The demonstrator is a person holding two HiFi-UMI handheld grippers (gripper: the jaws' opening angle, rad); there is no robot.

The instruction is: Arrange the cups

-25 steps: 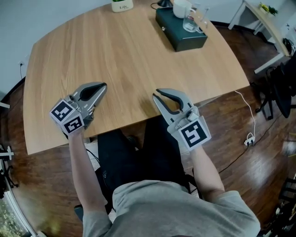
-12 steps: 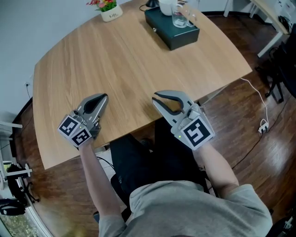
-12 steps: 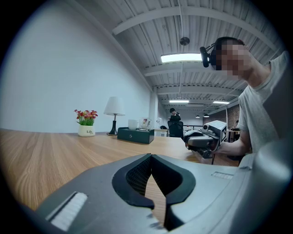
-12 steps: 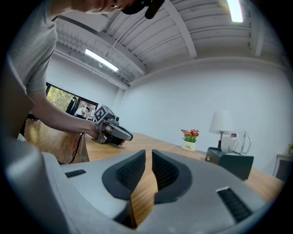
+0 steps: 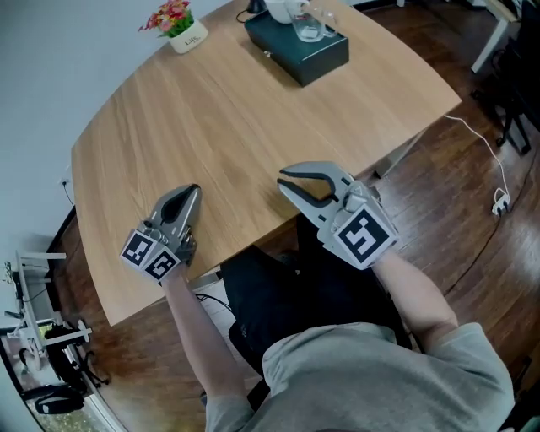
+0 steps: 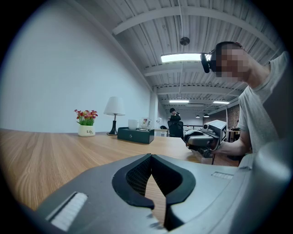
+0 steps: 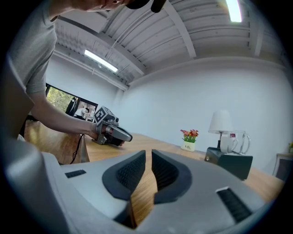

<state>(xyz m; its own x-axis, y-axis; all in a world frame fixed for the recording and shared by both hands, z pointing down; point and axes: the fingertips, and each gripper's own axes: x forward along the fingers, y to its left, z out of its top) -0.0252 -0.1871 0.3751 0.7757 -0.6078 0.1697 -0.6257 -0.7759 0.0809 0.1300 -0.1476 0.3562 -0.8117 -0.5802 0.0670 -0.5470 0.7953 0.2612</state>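
Table: light wooden table [image 5: 228,126], seen from above over the person's lap.
Cups: a white mug [image 5: 279,8] and a clear glass mug [image 5: 310,27] stood side by side on top of a dark green box [image 5: 297,51].
Cup location: far end of the table, well apart from both grippers and touched by neither.
Left gripper [image 5: 193,189]: jaws clenched tip to tip, with nothing between them. Only wood grain showed through the hollow behind the tips.
Left gripper position: low over the near left part of the tabletop, pointing towards the far end. Contact with the wood could not be judged.
Right gripper [image 5: 282,180]: jaws drawn together with only a thin slit at the tips. It gripped nothing, and bare tabletop showed through the slit.
Right gripper position: at the near edge of the table, held level, with its tips turned towards the left gripper. The two grippers were apart.
Flower pot [image 5: 182,32]: small white pot with red flowers, at the far left edge of the table.
Lamp [image 6: 113,109]: white shade on a dark stem, just beside the box.
Floor: dark wood floor [image 5: 472,160] to the right of the table. A white power strip [image 5: 500,201] lay on it with a cable running from it.
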